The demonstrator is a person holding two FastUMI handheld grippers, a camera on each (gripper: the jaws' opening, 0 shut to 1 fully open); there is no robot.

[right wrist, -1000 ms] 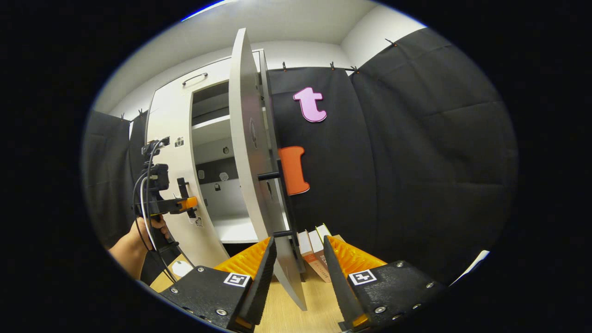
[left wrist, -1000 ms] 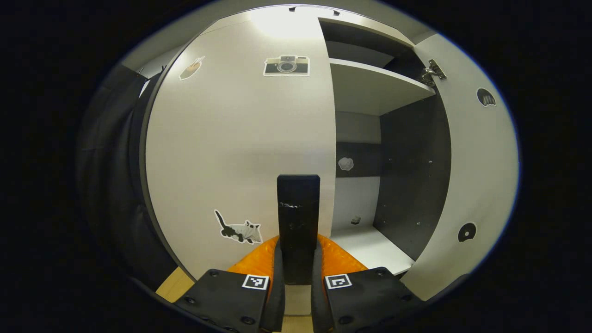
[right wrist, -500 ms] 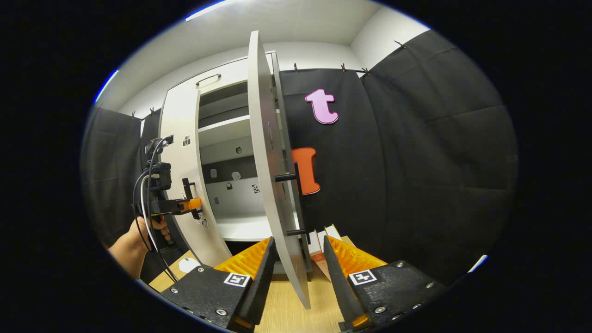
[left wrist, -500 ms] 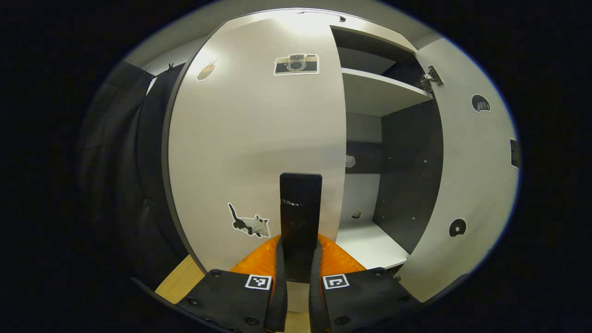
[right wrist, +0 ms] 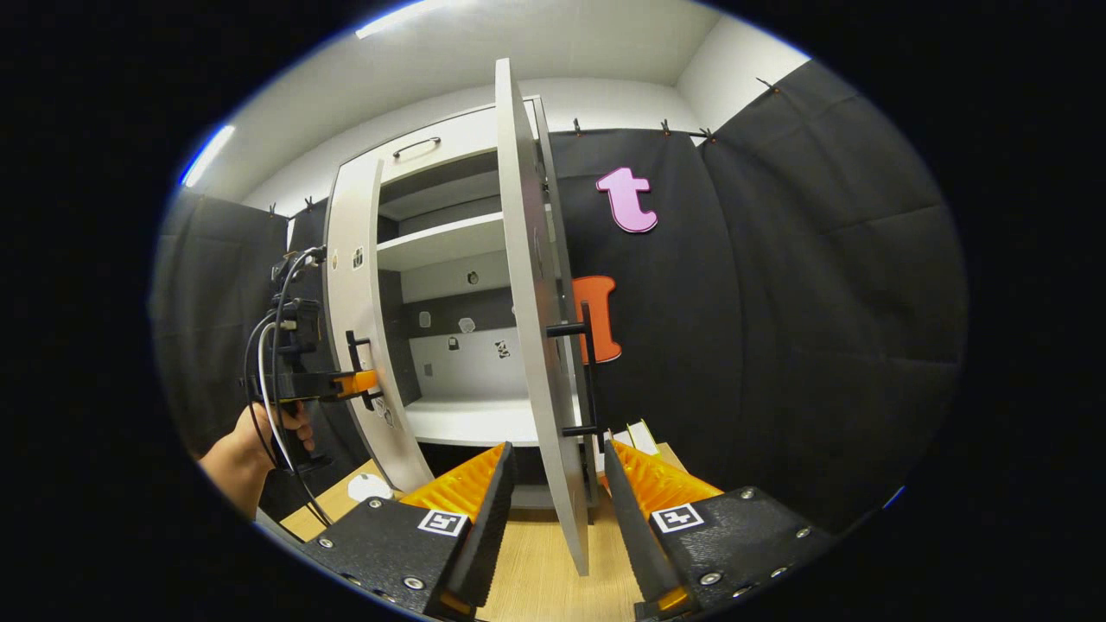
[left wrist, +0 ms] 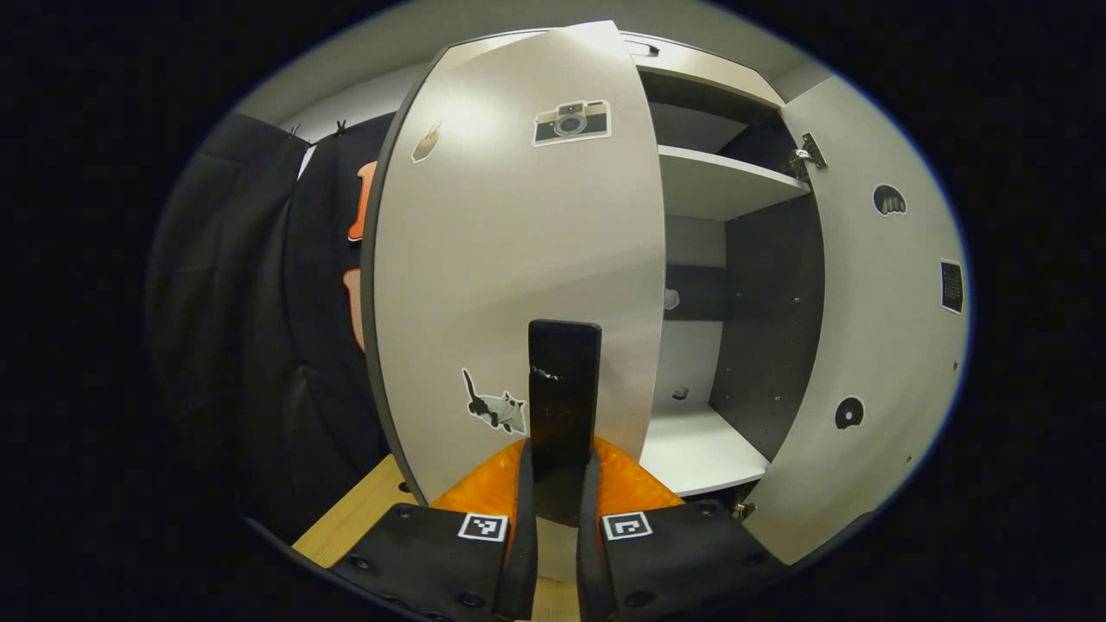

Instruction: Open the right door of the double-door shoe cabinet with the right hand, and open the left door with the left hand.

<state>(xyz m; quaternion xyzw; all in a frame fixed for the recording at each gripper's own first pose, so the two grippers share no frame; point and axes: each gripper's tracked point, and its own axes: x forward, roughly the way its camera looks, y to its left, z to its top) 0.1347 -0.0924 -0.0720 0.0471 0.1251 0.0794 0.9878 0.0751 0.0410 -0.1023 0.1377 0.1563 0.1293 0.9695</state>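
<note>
right up close in the left gripper view, the left gripper (left wrist: 557, 501) has both fingers clenched on the left door handle (left wrist: 564, 393), a dark upright bar on the left door (left wrist: 518, 259), which stands partly swung out w/ a cat sticker (left wrist: 494, 408) low down and a camera sticker (left wrist: 571, 123) up top. in the right gripper view the right gripper (right wrist: 553, 484) sits w/ fingers spread either side of the right door (right wrist: 536, 345) edge, not pressing on it; its handle (right wrist: 587, 371) is just beyond. that door looks fully swung out, so step 1 reads as done and step 2, the left door, is in hand, approx halfway. next move prob calls for pulling the handle along the hinge arc w/o twisting, till the door matches the right one. farther in, the shoe cabinet (right wrist: 449, 250) shows a shelf (left wrist: 717, 177) and a white floor panel (left wrist: 700, 449); no shoes seen, just small stickers on the back wall and a tiny item i can't make out. a hand (right wrist: 259, 441) holds the left gripper off to the side.
</note>
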